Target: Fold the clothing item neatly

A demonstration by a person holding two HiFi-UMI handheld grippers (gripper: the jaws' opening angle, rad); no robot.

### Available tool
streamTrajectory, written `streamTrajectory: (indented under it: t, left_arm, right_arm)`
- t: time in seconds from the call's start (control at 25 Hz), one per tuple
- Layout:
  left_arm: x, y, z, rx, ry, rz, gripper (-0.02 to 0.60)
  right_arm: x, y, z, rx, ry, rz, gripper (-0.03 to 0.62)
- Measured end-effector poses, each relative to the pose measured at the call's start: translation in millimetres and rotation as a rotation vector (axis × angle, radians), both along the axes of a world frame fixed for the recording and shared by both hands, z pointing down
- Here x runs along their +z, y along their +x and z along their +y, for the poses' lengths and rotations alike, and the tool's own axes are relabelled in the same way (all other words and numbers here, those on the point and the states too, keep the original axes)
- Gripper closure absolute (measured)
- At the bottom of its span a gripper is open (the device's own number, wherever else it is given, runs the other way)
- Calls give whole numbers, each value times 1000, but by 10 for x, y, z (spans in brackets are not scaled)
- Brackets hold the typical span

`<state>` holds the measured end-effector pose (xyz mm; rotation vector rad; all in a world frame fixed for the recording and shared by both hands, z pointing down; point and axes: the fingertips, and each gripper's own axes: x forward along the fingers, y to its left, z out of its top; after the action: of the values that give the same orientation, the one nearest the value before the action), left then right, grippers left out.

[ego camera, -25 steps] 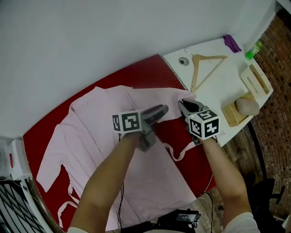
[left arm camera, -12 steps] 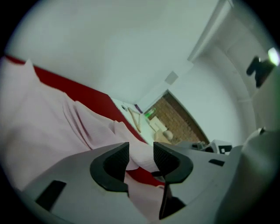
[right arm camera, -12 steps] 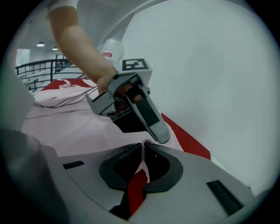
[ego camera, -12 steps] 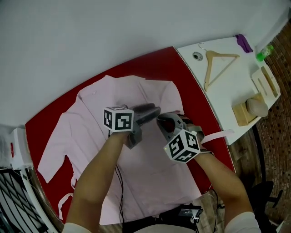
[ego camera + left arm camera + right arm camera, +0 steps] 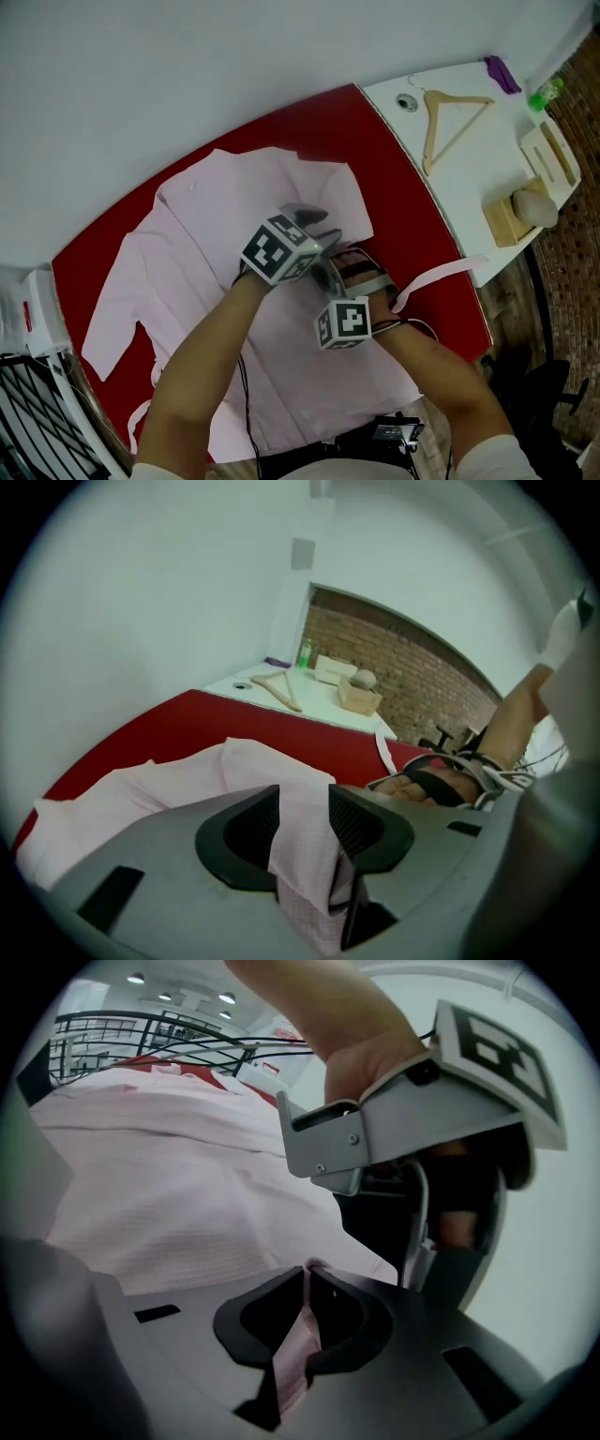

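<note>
Folding looks partly done. The pink top (image 5: 202,253) lies spread on the red counter (image 5: 319,117), and the side by the person's right arm is turned in over the middle. I think both tools meet there to lay that flap flat.

The right hand-held gripper (image 5: 307,1309) is squeezed tight on a thin edge of the cloth, so the flap cannot slip. The left hand-held gripper (image 5: 305,819) has just been opening its jaws. A fold of cloth hangs loose between them, so it seems to be letting go.

The top's neck points to the far wall and its bottom edge points to the person. Its long way runs between them, slanted across the counter.
</note>
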<state>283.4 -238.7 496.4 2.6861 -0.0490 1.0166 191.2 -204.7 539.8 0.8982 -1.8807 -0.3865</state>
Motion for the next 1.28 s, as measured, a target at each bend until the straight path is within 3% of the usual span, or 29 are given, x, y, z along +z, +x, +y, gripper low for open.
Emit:
streamTrajectory:
  t: [0.28,0.44,0.68,0.76,0.8,0.84,0.92,1.12,1.28]
  left_arm:
    - [171,170,250,133,60,-157,425]
    - [280,219,268,73,22,-234,391]
    - [326,245,169,-27,71,-304,371]
    - [359,183,122,-42,80,-328,380]
    - [363,149,85,-52,87,-329,445]
    - [364,114,53,-65,82,-320,512]
    - [334,55,-10,-109,34,-272,554]
    - [21,-74,-231,-275,-181,-51,558]
    - [-238,-283,-350,-343,-295,86,558]
  right_arm:
    - [151,-57,77,-6,9,49,562]
    - [169,-87,67,9,19,48,562]
    - [167,-90,59,28,29,37,562]
    - [163,-87,57,32,31,35,562]
    - [158,-83,55,35,31,35,562]
    - [156,-78,57,36,30,35,562]
    - [152,-67,75,39,29,28,562]
    - [3,-23,135,70,47,-27,562]
    - [-200,-13,138,111,75,-87,562]
